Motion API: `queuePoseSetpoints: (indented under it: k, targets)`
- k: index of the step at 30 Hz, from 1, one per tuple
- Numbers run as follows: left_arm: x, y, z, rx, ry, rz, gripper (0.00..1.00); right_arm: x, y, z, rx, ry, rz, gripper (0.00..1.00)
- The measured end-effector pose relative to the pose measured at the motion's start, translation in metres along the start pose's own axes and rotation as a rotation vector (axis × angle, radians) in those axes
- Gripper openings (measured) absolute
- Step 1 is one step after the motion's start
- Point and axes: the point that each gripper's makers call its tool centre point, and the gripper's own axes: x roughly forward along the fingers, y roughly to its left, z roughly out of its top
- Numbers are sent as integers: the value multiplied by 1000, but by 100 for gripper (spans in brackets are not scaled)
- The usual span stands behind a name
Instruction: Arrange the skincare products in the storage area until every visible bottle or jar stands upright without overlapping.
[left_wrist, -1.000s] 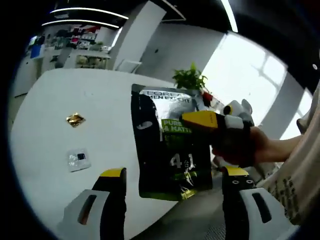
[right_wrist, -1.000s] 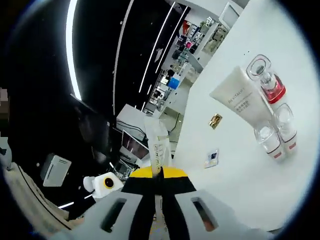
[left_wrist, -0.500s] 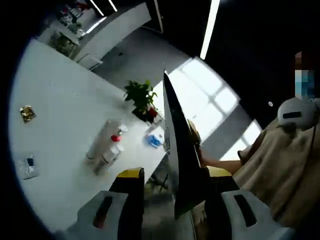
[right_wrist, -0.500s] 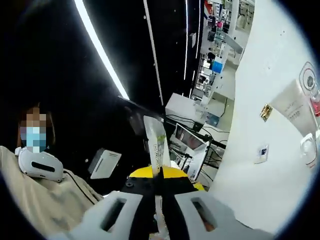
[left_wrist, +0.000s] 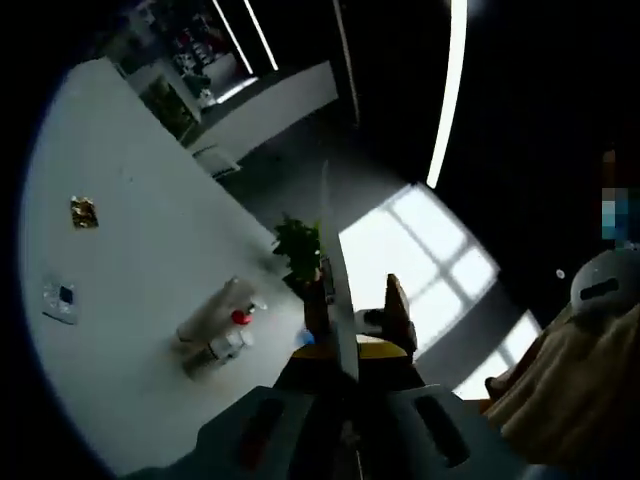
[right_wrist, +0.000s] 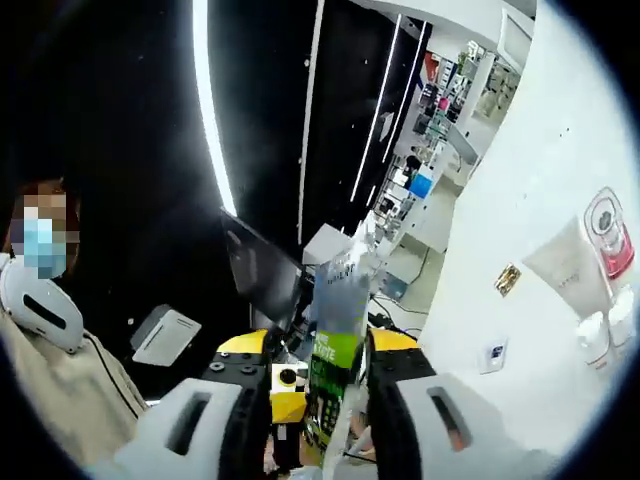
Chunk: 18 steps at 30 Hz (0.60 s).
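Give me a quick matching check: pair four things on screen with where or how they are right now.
Things:
1. pouch
2. gold wrapper
3. white tube
4. right gripper

States:
A. open, one jaw on each side of the pouch
B. on the table beside the red-capped bottle
C. clamped in the left gripper
D. on the table near a small square packet

Pairs: 1-C, 2-D, 3-B, 4-A

sachet (left_wrist: 335, 290) now in left jaws, right jaws apart
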Motion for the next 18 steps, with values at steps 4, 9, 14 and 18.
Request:
queuePoseSetpoints:
  k: [4, 9, 14, 18]
  targets:
    - [-3, 5, 7, -54, -72, 12, 0, -7, -4, -8, 55, -60, -43, 10]
    - [-4, 9, -1, -37, -34, 43, 0, -13, 0, -7, 77, -108, -41, 3]
    - [1, 5, -3, -13, -24, 43, 0, -18, 4, -3, 89, -132, -30, 1]
    - [2, 9, -11, 58, 25, 80, 0, -22, -1, -4, 87, -131, -55, 1]
